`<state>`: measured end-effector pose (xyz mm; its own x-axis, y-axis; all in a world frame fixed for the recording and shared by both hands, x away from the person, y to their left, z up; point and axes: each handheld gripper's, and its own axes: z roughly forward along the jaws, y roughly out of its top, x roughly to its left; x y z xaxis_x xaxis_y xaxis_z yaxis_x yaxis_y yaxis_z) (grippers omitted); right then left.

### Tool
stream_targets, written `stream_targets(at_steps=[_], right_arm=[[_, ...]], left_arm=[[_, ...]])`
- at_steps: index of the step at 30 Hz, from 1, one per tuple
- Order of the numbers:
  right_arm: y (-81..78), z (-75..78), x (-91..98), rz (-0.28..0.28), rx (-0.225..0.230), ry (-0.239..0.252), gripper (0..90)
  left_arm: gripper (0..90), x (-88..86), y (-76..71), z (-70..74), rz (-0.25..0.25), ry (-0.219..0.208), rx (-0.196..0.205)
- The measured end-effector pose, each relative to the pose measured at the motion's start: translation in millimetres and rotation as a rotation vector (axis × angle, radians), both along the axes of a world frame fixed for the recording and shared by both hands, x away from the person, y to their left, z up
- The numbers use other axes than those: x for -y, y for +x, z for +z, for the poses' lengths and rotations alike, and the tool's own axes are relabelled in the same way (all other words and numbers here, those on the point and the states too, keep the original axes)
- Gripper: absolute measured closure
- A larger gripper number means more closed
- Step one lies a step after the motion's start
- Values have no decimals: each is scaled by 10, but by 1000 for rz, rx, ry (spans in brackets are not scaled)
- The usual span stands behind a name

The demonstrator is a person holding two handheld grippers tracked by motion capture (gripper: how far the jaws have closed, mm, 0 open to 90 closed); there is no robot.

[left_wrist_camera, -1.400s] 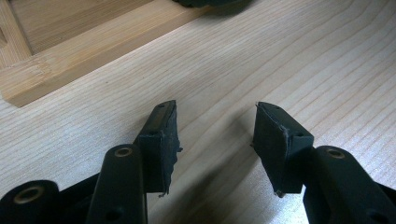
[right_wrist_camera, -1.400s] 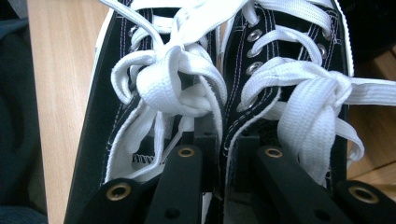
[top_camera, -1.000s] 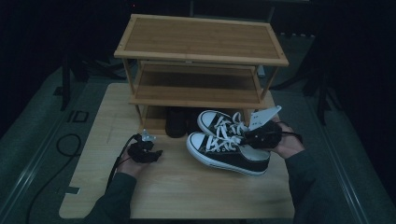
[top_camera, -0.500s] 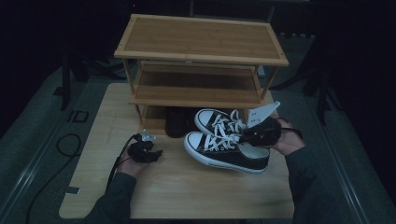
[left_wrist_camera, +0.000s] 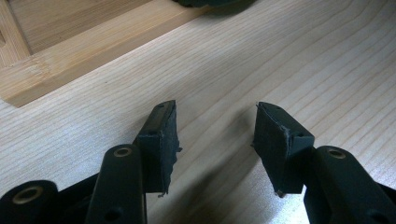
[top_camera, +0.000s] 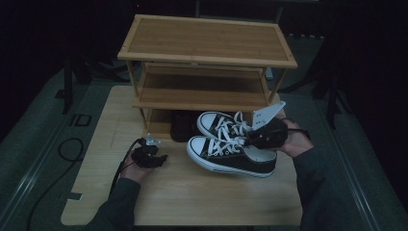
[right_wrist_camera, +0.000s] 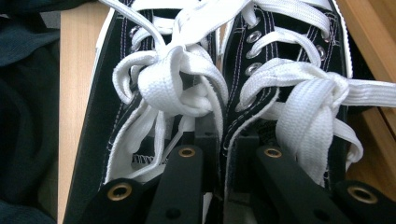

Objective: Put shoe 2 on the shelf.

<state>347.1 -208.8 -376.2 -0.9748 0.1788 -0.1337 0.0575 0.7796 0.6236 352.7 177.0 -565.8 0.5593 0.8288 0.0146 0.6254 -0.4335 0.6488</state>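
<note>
A pair of black canvas sneakers with white laces lies side by side on the wooden table [top_camera: 192, 202], in front of the rack, toes pointing left. The near sneaker [top_camera: 226, 156] [right_wrist_camera: 121, 93] and the far sneaker [top_camera: 219, 122] [right_wrist_camera: 299, 46] are pinched together at their inner collars by my right gripper [top_camera: 252, 140] [right_wrist_camera: 224, 140], which is shut on both. My left gripper [top_camera: 158, 159] [left_wrist_camera: 215, 112] rests low over bare table at the left, open, with nothing between its pads.
A three-tier bamboo shoe rack [top_camera: 207, 48] stands at the back of the table, its lower shelves bare. A dark object [top_camera: 183, 126] sits under its bottom shelf, just behind the sneakers' toes. A black cable [top_camera: 118, 173] trails from the left gripper towards the front edge.
The right gripper has edged the pair of sneakers slightly to the left. The left gripper has stayed where it was.
</note>
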Motion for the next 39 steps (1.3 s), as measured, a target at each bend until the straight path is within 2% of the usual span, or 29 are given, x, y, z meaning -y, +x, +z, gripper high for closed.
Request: stream_targets(at_steps=[9, 13, 20, 25, 39], right_arm=[[-17, 156, 1, 31, 16, 38, 852], [-36, 242, -7, 20, 51, 46, 852], [27, 377, -25, 0, 58, 45, 851], [161, 444, -48, -36, 62, 49, 851], [471, 463, -35, -204, 52, 73, 851]], left_arm=[[501, 2, -1, -1, 2, -2, 1], [501, 2, -2, 1, -1, 3, 0], [500, 5, -3, -1, 2, 0, 1], [500, 1, -2, 0, -2, 1, -1], [500, 2, -2, 1, -2, 1, -1]])
